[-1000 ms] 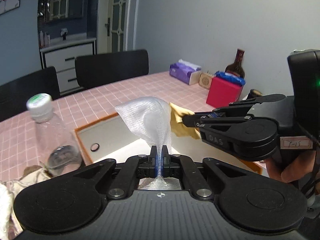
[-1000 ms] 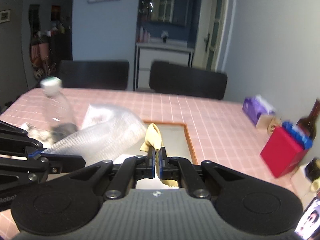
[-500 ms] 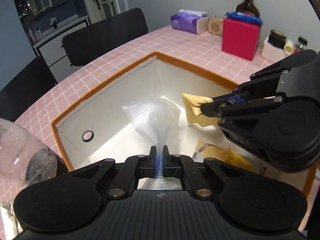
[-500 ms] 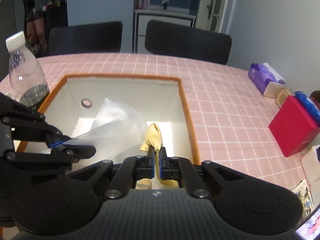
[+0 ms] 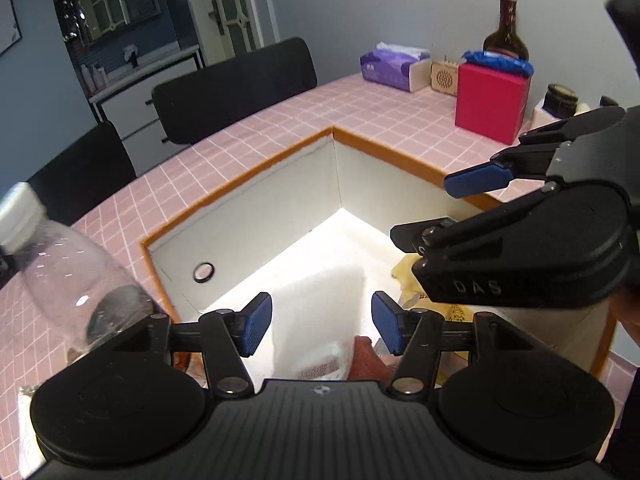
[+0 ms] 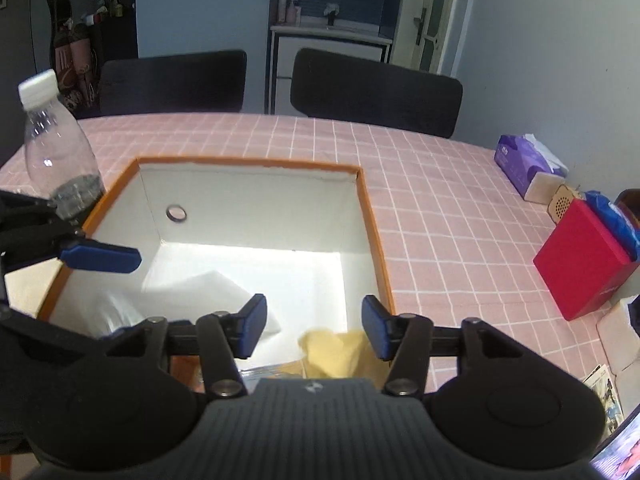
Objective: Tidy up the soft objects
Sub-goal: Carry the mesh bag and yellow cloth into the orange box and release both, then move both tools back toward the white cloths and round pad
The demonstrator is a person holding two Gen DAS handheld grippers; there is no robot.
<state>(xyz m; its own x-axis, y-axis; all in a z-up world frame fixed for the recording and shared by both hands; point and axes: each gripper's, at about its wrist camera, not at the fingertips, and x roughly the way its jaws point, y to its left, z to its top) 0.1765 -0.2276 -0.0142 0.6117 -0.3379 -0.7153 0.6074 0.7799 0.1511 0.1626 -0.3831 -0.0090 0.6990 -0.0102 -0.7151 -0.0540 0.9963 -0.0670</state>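
Both jaws now spread wide and empty; the two soft pieces they pinched half a second ago lie in the box.

The left gripper [image 5: 322, 322] and right gripper [image 6: 312, 328] hover over the orange-rimmed white cardboard box [image 6: 370, 216] on the pink checked desk [image 6: 440, 208]. One white mesh cloth [image 5: 320, 300], sheer and crumpled, rests on the box floor beside one yellow cloth [image 6: 336, 350], soft and folded. One clear plastic bottle [image 6: 56, 152] stands just beside the box.
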